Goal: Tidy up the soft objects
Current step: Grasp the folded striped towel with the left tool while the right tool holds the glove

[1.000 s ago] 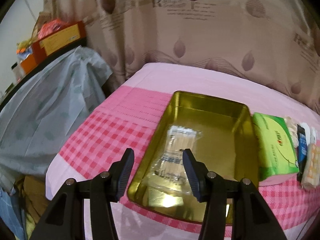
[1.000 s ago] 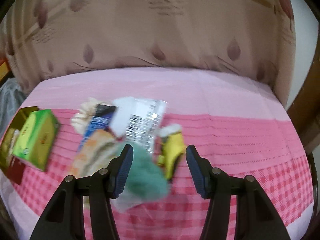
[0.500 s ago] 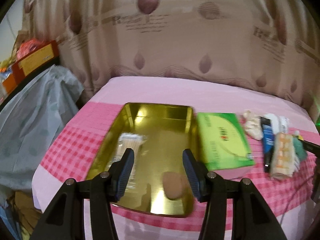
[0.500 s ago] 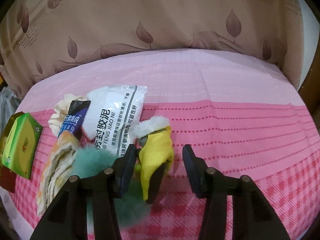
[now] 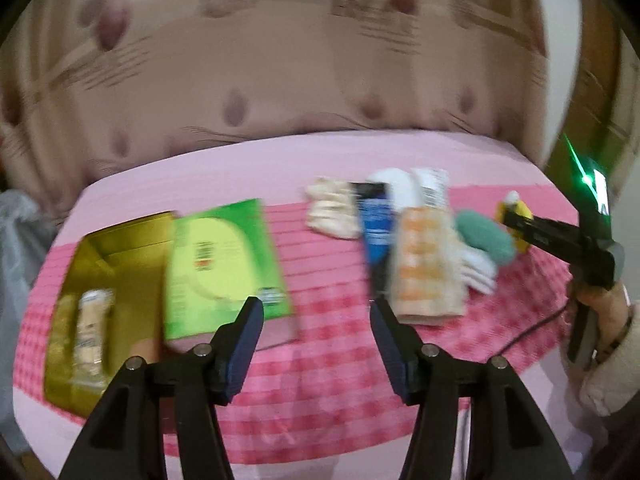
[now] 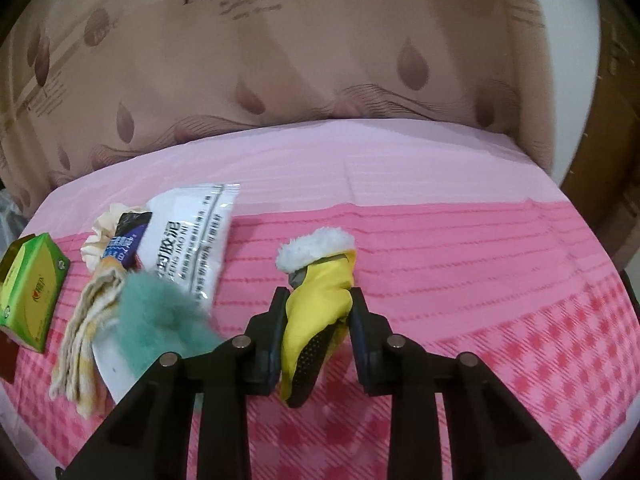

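Yellow glove: smooth rubbery yellow with a fluffy white cuff, lying on the pink checked tabletop
Right gripper: jaws closing around the glove, pads at its sides
Left gripper: jaws opening, nothing between them, above the tabletop's near edge
Gold tin: shiny rectangular metal tray at left, holding a clear packet of cotton swabs
Green tissue pack: flat, just right of the tin
Teal fluffy puff: left of the glove, beside a folded cloth and a white pouch
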`<state>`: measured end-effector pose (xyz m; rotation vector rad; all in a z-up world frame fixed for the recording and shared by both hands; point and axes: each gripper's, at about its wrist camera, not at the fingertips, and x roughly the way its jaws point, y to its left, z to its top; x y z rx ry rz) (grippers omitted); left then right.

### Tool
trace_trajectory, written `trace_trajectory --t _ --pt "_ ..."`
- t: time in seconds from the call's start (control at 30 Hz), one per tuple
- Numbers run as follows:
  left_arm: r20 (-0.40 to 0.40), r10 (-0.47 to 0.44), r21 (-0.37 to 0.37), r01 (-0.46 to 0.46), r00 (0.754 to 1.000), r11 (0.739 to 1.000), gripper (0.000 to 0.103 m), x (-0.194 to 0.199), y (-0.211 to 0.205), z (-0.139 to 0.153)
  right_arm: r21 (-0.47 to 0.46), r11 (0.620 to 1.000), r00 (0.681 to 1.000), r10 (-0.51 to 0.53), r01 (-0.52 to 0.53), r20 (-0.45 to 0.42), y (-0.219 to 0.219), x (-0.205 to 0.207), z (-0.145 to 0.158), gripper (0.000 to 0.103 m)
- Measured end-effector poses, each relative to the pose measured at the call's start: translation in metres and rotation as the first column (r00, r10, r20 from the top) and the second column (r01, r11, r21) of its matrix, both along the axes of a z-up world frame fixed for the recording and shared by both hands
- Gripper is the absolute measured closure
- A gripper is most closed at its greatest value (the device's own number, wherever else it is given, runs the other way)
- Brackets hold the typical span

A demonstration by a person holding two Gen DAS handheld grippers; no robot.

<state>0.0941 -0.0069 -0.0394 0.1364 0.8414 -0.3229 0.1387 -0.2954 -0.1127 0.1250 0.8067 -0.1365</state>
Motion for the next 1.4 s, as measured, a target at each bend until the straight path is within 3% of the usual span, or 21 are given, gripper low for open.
trace_trajectory --t 0.27,0.4,0.83,0.97,1.0,1.03,1.07,1.23,1.4 --pt "-0.049 -0.167 -0.012 0.166 0.985 0.986 0.042 -0.005 -0.063 -0.015 -0.003 0.998 0.998 -0.057 0.057 -0.005 -0.014 -0.026 -0.008 0.077" --pt "-0.082 -0.206 0.029 0.209 0.975 0.977 0.040 -0.003 -0.092 -0.029 0.002 0.998 0.998 -0.067 0.067 -0.015 -0.017 -0.025 -0.017 0.077" --pt "-0.144 -0.102 0.136 0.122 0.984 0.983 0.040 0.041 -0.120 -0.072 0.033 0.999 0.999 -0.042 0.043 -0.023 -0.014 -0.022 -0.020 0.077" --pt "-0.128 -0.096 0.109 0.111 0.987 0.988 0.040 0.046 -0.114 -0.071 0.048 0.998 0.999 -0.041 0.042 -0.031 -0.015 -0.021 -0.021 0.077" --pt "-0.125 -0.101 0.094 0.114 0.987 0.989 0.046 0.047 -0.112 -0.070 0.053 0.998 0.999 -0.041 0.043 -0.033 -0.016 -0.020 -0.022 0.077" --pt "-0.129 -0.101 0.090 0.113 0.987 0.990 0.067 0.048 -0.110 -0.070 0.060 0.997 0.998 -0.043 0.045 -0.036 -0.016 -0.020 -0.022 0.077" --pt "-0.141 -0.097 0.090 0.111 0.985 0.990 0.071 0.051 -0.109 -0.071 0.068 0.997 0.998 -0.043 0.046 -0.038 -0.017 -0.019 -0.023 0.077" --pt "-0.126 -0.104 0.081 0.115 0.986 0.990 0.080 0.051 -0.104 -0.063 0.078 0.996 0.998 -0.045 0.048 -0.038 -0.019 -0.019 -0.023 0.077" --pt "-0.111 -0.102 0.061 0.109 0.989 0.992 0.080 0.044 -0.096 -0.051 0.080 0.996 0.998 -0.043 0.046 -0.042 -0.020 -0.019 -0.023 0.077"
